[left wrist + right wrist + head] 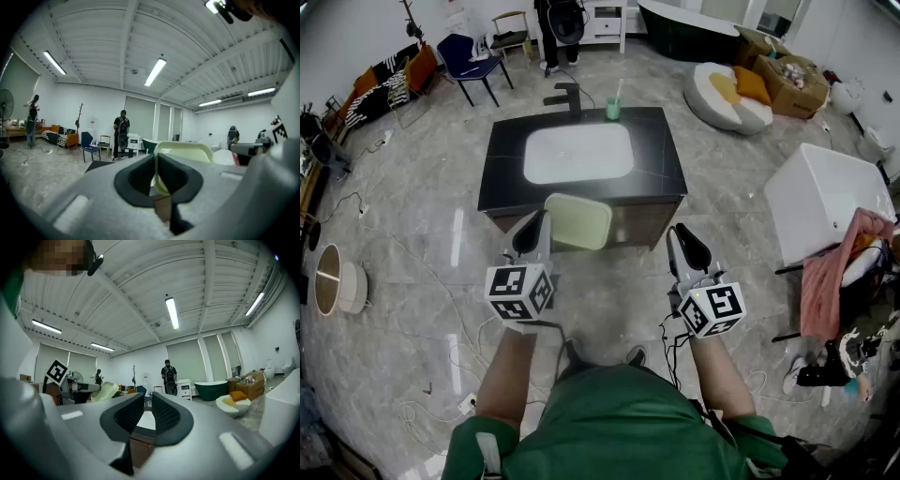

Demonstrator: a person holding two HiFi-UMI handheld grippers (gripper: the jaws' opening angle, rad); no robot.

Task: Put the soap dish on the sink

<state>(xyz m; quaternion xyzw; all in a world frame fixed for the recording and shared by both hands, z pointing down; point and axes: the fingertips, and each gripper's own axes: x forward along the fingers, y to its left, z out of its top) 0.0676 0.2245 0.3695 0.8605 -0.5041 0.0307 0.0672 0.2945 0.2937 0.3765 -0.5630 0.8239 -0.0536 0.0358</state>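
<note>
Just short of the dark bench [661,169], the person is carrying the soap dish [578,221] toward the sink [578,153], so the transport step is under way and the placing is not yet done. The left claw [540,225] is pinching the pale green dish by its near rim, with the dish hanging in the air over the bench's front edge, apart from it. Next, the left arm is probably needing to reach forward and lower the dish onto the bare top beside the basin before letting go. Both forearms are stretching forward side by side. The right claw [686,246] is standing narrowly parted, gripping nothing.
</note>
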